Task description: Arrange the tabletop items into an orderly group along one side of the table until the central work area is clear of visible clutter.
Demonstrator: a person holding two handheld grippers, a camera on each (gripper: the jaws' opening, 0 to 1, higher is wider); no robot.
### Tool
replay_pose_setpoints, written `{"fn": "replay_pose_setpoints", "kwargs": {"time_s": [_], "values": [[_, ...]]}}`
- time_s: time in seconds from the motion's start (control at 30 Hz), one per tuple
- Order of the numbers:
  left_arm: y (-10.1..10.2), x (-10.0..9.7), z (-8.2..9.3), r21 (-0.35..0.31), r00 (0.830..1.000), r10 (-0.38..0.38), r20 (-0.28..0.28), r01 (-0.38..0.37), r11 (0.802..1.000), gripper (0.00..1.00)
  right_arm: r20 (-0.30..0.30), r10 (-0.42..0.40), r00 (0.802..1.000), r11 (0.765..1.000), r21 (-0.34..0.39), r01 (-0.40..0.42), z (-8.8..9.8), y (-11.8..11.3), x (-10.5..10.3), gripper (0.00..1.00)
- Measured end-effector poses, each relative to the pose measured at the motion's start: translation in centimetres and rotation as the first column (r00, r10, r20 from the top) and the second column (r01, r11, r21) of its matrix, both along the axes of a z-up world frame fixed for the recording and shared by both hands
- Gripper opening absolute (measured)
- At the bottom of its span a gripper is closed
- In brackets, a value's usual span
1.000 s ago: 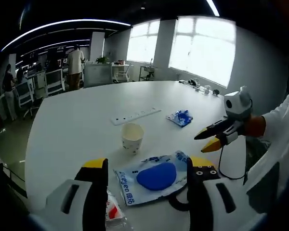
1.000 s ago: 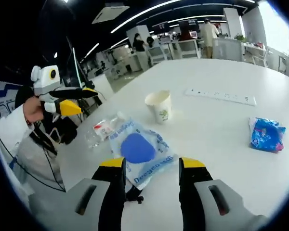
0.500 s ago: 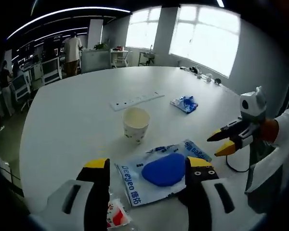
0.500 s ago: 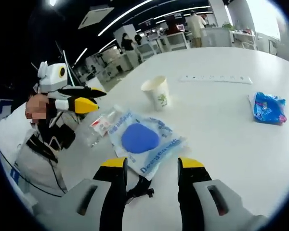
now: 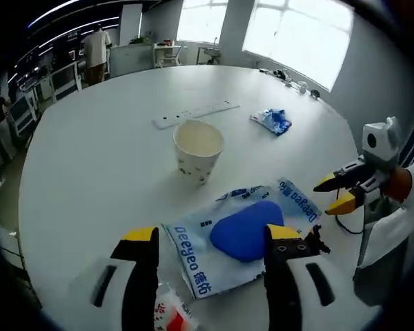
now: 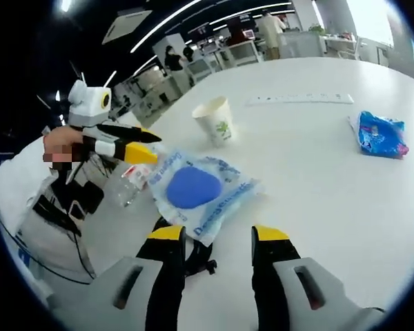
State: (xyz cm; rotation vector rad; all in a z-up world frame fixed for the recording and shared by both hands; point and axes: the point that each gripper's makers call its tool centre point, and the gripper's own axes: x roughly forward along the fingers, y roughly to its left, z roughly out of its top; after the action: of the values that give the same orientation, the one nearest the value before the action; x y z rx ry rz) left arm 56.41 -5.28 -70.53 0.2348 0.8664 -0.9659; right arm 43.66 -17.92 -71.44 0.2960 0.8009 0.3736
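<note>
Left gripper (image 5: 208,238): jaws wide, straddling the pouch (image 5: 243,236) for a grab.
Right gripper (image 6: 212,234): jaws wide, empty.
Cup (image 5: 198,149), wrapper (image 5: 274,121): scattered on tabletop (image 5: 90,158).

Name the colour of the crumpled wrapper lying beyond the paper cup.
Blue with white patches; the crumpled wrapper shows best in the right gripper view.

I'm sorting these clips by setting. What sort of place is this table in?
Most likely an open-plan office or lab. The big white table carries a power strip, rows of desks with office chairs stand behind it under long ceiling strip lights, and people stand among the desks.
</note>
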Motion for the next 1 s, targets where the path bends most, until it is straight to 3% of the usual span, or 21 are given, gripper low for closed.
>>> {"fn": "replay_pose_setpoints", "kwargs": {"time_s": [0.37, 0.6, 1.0], "values": [[-0.1, 0.4, -2.1, 0.067, 0.995, 0.055, -0.082, -0.05, 0.997, 0.62, -0.012, 0.005, 1.0, 0.999, 0.032, -0.004, -0.7, 1.0, 0.2, 0.29], [0.2, 0.8, -3.2, 0.117, 0.99, 0.092, -0.104, -0.08, 0.99, 0.59, -0.02, 0.007, 1.0, 0.999, 0.047, -0.006, -1.0, 1.3, 0.1, 0.26], [1.0, 1.8, -4.2, 0.138, 0.969, 0.198, -0.144, -0.178, 0.974, 0.43, -0.025, 0.011, 1.0, 0.998, 0.065, -0.009, -1.4, 1.4, 0.2, 0.17]]}}
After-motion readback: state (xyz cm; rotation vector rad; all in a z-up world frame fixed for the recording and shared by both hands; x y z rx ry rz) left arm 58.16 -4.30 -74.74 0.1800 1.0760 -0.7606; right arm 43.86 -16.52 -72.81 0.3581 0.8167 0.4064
